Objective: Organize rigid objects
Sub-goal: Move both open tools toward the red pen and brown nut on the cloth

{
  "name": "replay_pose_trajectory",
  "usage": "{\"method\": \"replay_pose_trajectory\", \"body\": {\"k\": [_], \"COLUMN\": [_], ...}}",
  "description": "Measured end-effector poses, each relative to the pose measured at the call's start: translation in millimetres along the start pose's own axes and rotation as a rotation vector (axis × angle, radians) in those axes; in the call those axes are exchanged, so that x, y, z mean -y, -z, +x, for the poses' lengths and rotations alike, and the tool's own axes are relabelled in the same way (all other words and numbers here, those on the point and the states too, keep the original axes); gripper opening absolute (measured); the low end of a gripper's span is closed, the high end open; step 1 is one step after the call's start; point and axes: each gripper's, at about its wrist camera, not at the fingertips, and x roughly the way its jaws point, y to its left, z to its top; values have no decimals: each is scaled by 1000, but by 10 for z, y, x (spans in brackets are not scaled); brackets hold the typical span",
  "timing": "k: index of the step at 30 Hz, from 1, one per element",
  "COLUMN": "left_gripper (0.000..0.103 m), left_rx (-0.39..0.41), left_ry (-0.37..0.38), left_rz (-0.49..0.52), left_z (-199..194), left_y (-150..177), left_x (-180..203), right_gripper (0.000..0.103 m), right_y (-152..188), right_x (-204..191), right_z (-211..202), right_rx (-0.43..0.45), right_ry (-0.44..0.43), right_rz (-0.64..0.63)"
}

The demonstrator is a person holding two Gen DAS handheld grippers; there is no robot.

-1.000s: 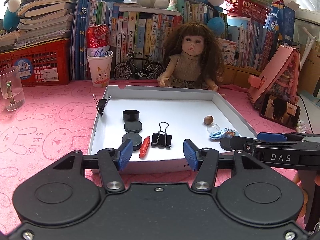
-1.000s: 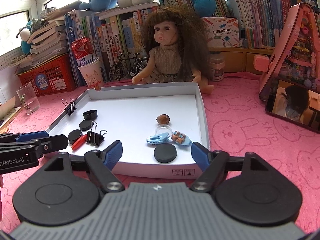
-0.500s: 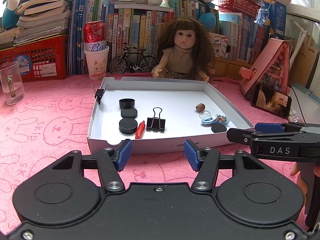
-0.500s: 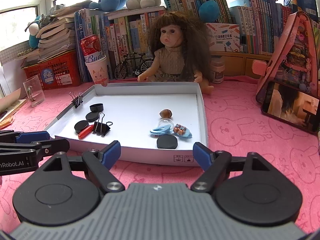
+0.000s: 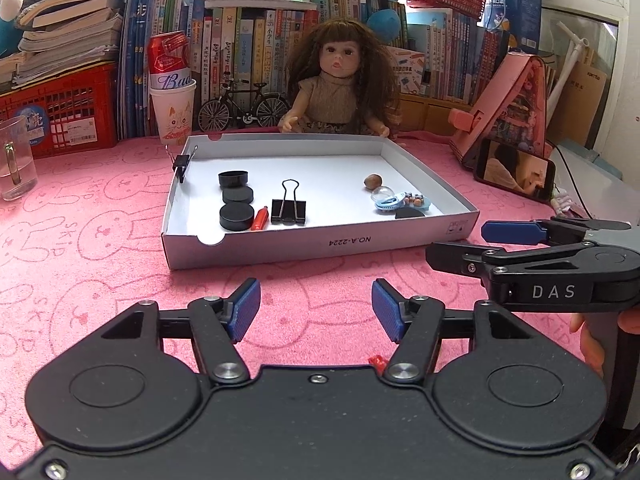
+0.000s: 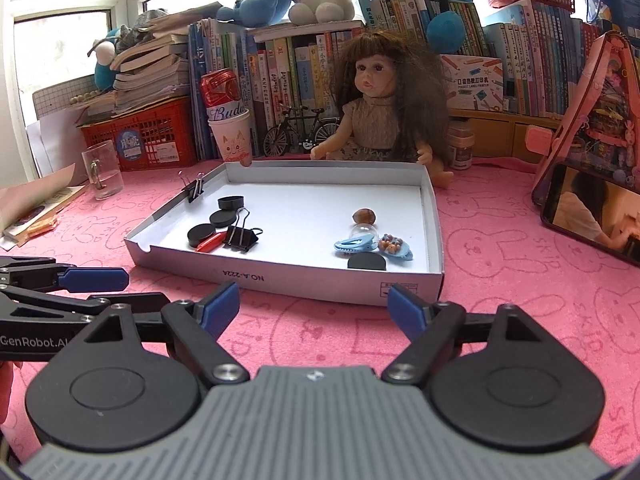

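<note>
A shallow white tray [image 5: 320, 244] lies on the pink cloth. On its left side are three black discs [image 5: 237, 216], a red piece [image 5: 260, 218] and a black binder clip [image 5: 288, 210]. On its right are a brown nut [image 5: 373, 181], a blue hair clip [image 5: 389, 201] and another black disc [image 5: 410, 213]. A small binder clip [image 5: 182, 164] grips the left wall. My left gripper [image 5: 316, 300] hovers over the cloth in front of the tray, its jaws opening with nothing between them. My right gripper [image 6: 313, 300] is open and empty before the tray's [image 6: 320, 280] near wall.
A doll [image 5: 340, 92] sits behind the tray, next to a model bicycle [image 5: 244, 110] and a paper cup holding a red can [image 5: 172, 96]. A glass mug [image 5: 14, 160] stands far left. A phone [image 5: 516, 170] leans on a pink toy house [image 5: 508, 104] at the right.
Both grippers have drawn back from the tray, which now lies farther ahead with pink cloth between. The left jaws have widened a little.
</note>
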Motion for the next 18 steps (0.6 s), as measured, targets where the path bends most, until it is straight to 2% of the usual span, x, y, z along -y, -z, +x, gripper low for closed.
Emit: {"method": "replay_pose_trajectory", "body": {"k": [6, 12, 15, 18], "left_gripper": [60, 58, 49, 34], "left_rx": [-11, -31, -42, -58], "left_ry": [54, 139, 160, 165], "left_rz": [40, 72, 96, 104], "left_z": [-123, -235, -246, -219], "left_y": [147, 368, 439, 473], "left_x": [54, 168, 239, 290], "right_gripper": [87, 75, 71, 65], "right_y": [139, 250, 283, 301], "right_x": [-56, -118, -148, -180], "right_z": [-83, -131, -123, -111], "right_rx": [-12, -42, -53, -66], "right_ry": [-56, -101, -117, -137], "right_rz": [-53, -77, -84, -82]}}
